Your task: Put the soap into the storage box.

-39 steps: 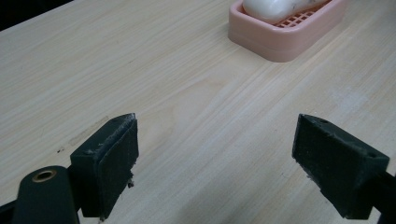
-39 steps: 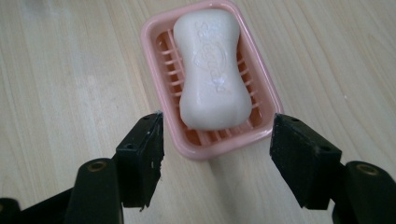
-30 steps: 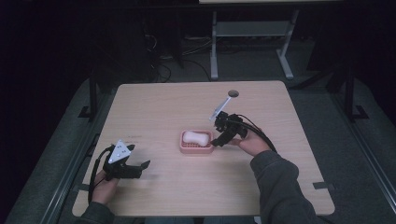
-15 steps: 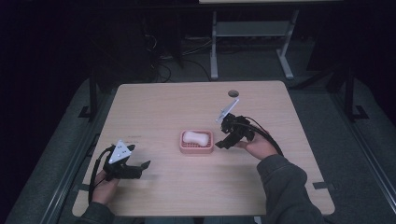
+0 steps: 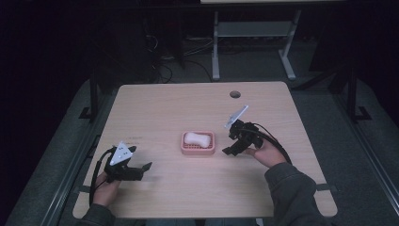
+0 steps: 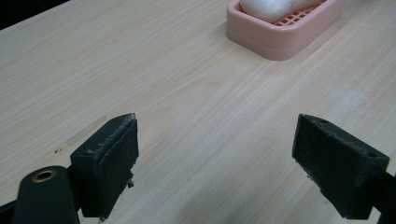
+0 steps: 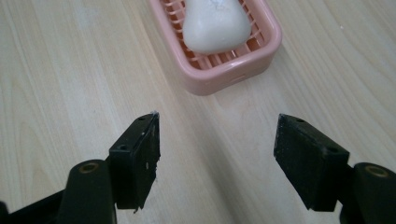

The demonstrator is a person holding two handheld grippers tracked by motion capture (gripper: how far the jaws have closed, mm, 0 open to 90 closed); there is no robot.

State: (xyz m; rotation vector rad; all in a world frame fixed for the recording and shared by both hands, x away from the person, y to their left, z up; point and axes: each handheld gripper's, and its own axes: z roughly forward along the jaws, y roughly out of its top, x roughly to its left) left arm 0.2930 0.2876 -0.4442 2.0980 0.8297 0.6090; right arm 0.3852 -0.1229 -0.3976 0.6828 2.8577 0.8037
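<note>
left gripper (image 5: 141,170) sits low at the table's (image 5: 164,108) 8 o'clock, jaws wide apart, nothing in them. pink soap dish (image 5: 198,143) with white soap (image 5: 197,139) is dead center. right gripper (image 5: 229,149) at 3 o'clock, tilted toward it, jaws spread, empty.

Dark room, grey floor (image 5: 56,155)

High view overhead; tongs views low, sharing soap dish (image 5: 198,143)
</note>
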